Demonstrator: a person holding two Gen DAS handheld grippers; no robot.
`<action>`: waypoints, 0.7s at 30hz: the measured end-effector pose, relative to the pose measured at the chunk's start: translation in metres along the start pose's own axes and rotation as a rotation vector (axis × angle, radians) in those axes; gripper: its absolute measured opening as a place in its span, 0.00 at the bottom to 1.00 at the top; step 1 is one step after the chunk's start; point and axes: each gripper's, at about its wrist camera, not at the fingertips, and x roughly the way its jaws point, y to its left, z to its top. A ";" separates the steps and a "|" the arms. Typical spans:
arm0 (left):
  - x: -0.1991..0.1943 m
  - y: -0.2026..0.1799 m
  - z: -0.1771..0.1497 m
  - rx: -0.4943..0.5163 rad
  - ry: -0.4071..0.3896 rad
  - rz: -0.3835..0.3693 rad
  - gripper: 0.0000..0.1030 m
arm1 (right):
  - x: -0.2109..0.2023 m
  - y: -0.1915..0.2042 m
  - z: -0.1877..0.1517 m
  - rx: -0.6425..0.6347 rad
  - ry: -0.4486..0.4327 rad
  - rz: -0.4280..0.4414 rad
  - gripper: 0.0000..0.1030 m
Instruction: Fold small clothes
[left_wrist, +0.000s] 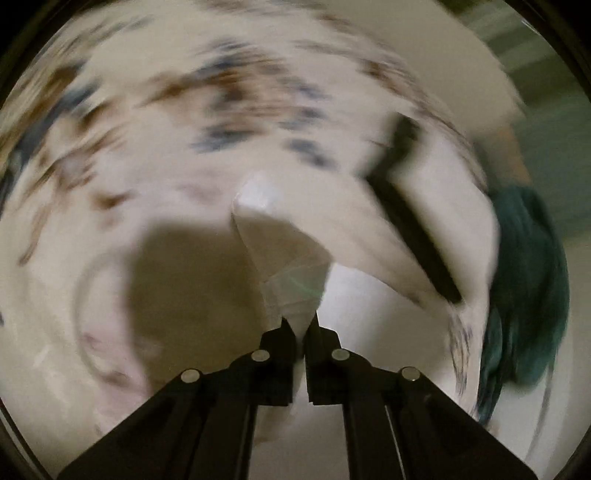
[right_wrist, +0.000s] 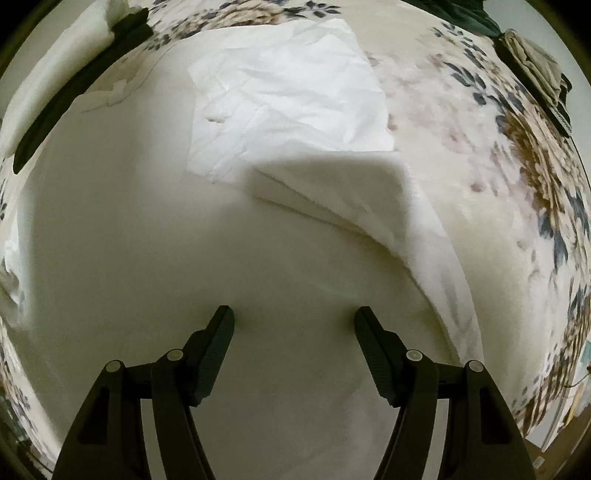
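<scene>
A floral bedspread (right_wrist: 517, 177), cream with brown and dark blue flowers, fills the background of both views; in the left wrist view it is smeared by motion blur. On it lies a white garment (right_wrist: 288, 96), spread wide across the middle of the right wrist view, with a flat creased panel at the top and a folded-over flap with layered edges (right_wrist: 351, 199) running down toward the right. A dark green cloth (left_wrist: 528, 280) sits at the right edge of the left wrist view, just beside the white fabric. A long black strip (left_wrist: 417, 218) crosses the white fabric diagonally there; a similar black band (right_wrist: 77, 88) shows at the upper left of the right wrist view. A small pile of beige folded cloth (right_wrist: 535, 70) rests at the upper right on the bedspread.

The right gripper (right_wrist: 294, 317) hangs over the white garment with its fingers spread wide apart, holding nothing. The left gripper (left_wrist: 300, 326) has its fingers pressed together, pinching a raised corner of the white garment (left_wrist: 280, 251).
</scene>
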 end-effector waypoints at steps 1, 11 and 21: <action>0.004 -0.018 -0.008 0.060 0.030 -0.032 0.02 | 0.000 -0.003 -0.001 0.004 0.001 -0.003 0.68; 0.011 -0.041 -0.074 0.259 0.334 -0.116 0.82 | -0.003 -0.011 0.005 0.020 0.010 0.003 0.68; 0.030 -0.040 -0.011 0.436 0.126 0.121 0.82 | -0.012 -0.010 0.019 0.026 0.009 0.048 0.68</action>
